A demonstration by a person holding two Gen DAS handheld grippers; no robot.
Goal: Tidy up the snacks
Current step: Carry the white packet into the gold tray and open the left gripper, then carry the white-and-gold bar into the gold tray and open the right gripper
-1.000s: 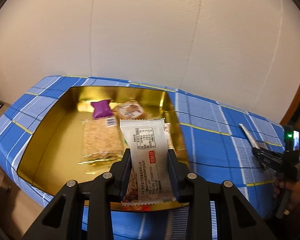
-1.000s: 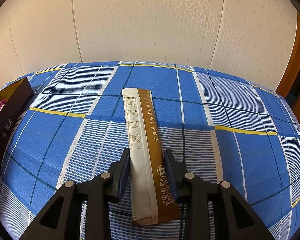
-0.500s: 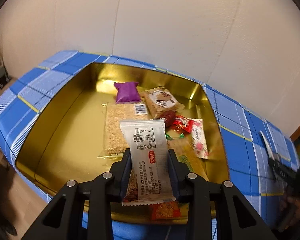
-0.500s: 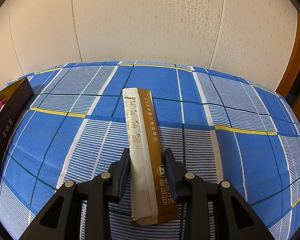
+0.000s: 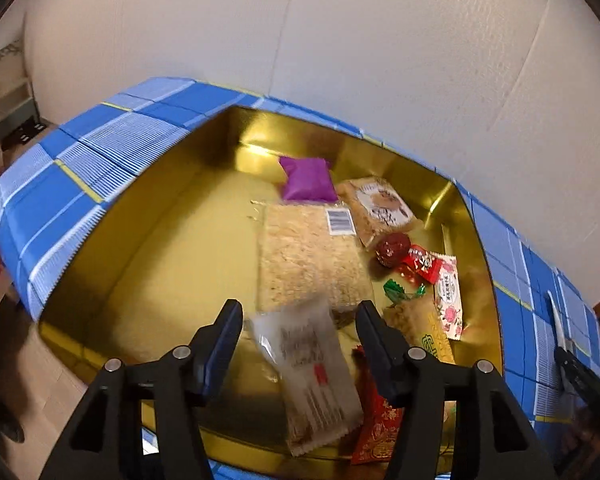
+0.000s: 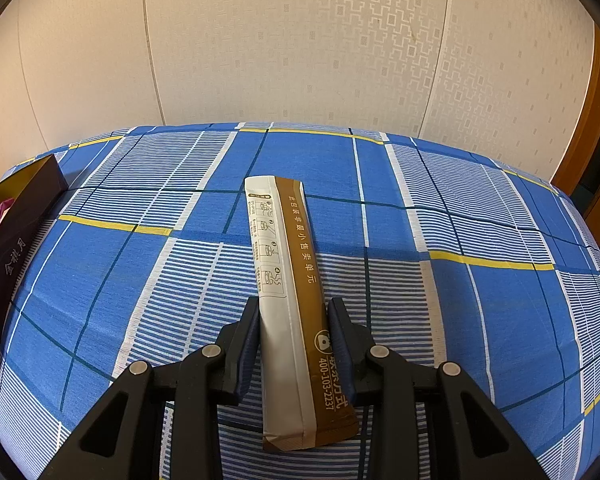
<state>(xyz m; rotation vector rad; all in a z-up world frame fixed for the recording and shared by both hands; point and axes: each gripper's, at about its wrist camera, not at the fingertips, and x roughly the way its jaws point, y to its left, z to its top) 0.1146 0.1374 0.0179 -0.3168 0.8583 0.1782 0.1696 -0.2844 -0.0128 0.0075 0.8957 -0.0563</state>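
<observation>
My left gripper (image 5: 298, 320) is open above the near end of a gold tin box (image 5: 148, 264). A white snack packet (image 5: 312, 376), blurred, lies loose between and below its fingers, inside the box. The box also holds a large rice-crisp bar (image 5: 308, 260), a purple packet (image 5: 306, 180), a beige pastry packet (image 5: 382, 208), a red date (image 5: 390, 248) and several small red and green sweets. My right gripper (image 6: 294, 320) is shut on a long white-and-brown sachet (image 6: 288, 280), held just over the blue checked cloth (image 6: 420, 220).
The dark outer wall of the box (image 6: 16, 256) stands at the far left of the right wrist view. The right gripper and its sachet (image 5: 558, 332) show at the right edge of the left wrist view. A pale wall runs behind the table.
My left gripper has opened and let go of the white packet, which drops into the box. It also moved further over the box. The right gripper has not moved.
</observation>
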